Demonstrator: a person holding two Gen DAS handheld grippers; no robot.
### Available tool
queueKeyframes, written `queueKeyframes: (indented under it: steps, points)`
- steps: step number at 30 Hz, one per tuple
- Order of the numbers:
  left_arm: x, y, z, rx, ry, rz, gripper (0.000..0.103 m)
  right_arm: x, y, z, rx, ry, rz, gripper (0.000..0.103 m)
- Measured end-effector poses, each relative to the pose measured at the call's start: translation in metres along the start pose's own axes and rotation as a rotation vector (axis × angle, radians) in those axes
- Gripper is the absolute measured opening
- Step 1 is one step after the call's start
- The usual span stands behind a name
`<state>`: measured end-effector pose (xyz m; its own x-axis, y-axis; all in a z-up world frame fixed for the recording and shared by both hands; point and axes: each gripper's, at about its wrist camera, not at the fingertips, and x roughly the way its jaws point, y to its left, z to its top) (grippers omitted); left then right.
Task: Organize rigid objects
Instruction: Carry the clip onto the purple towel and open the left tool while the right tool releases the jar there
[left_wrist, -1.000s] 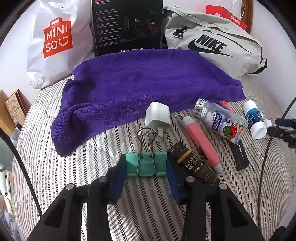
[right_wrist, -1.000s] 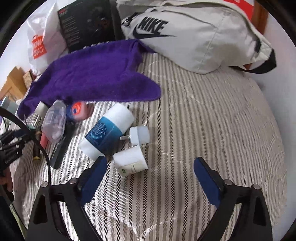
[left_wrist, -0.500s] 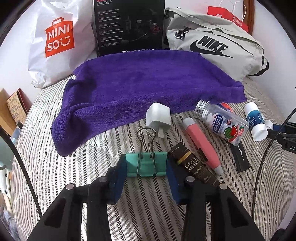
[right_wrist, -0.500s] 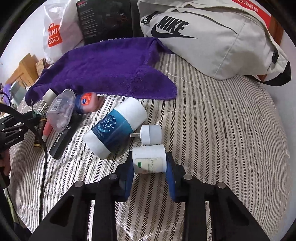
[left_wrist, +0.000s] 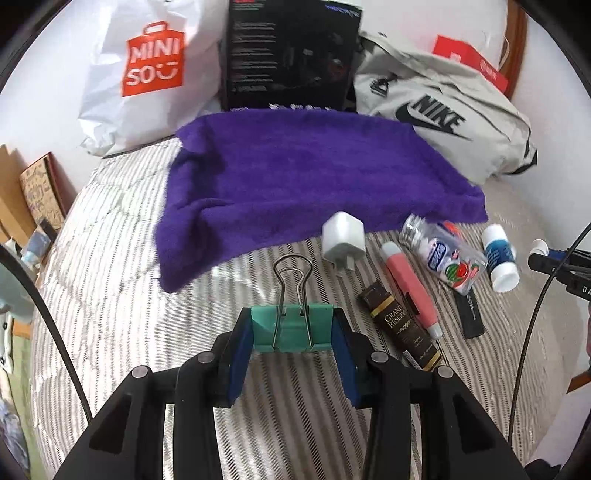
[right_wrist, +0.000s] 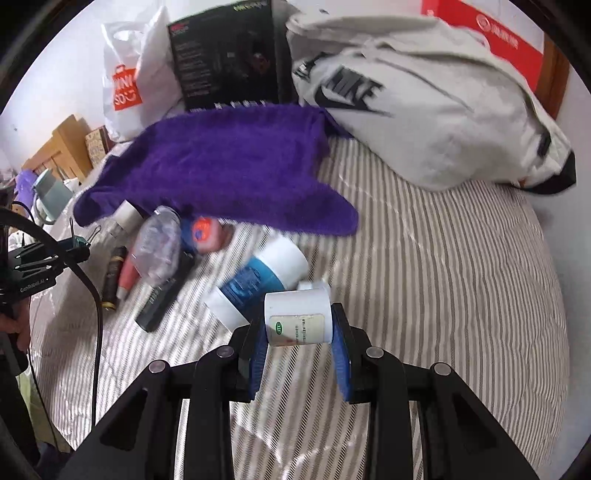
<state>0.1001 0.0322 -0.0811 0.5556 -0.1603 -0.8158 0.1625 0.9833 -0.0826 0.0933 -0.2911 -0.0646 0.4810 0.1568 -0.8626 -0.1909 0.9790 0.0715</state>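
Note:
My left gripper (left_wrist: 292, 330) is shut on a green binder clip (left_wrist: 291, 328), held above the striped bed with its wire handles pointing forward. A purple towel (left_wrist: 303, 177) lies spread beyond it. My right gripper (right_wrist: 298, 328) is shut on a small white jar (right_wrist: 298, 317) with a label, lifted off the bedding. Loose on the bed lie a white charger plug (left_wrist: 344, 238), a pink tube (left_wrist: 410, 288), a dark brown stick (left_wrist: 404, 330), a clear bottle (left_wrist: 443, 254) and a blue-and-white bottle (right_wrist: 258, 282).
At the back stand a white Miniso bag (left_wrist: 147, 74), a black box (left_wrist: 291, 55) and a grey Nike bag (right_wrist: 424, 110). A black flat item (right_wrist: 164, 295) lies beside the bottles. Bare striped bedding (right_wrist: 461, 277) stretches to the right.
My right gripper closed on the white jar and has lifted it. My left gripper has risen slightly with the binder clip in it.

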Motion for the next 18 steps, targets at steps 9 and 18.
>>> queueKeyframes:
  steps: [9,18]
  points:
    - [-0.024,0.008,0.029,-0.017,-0.047,-0.010,0.039,-0.005,0.017,0.039,-0.027,-0.057,0.079,0.032]
    - [-0.022,0.016,0.087,-0.015,-0.096,0.005,0.039,0.013,0.021,0.100,-0.049,-0.084,0.115,0.032]
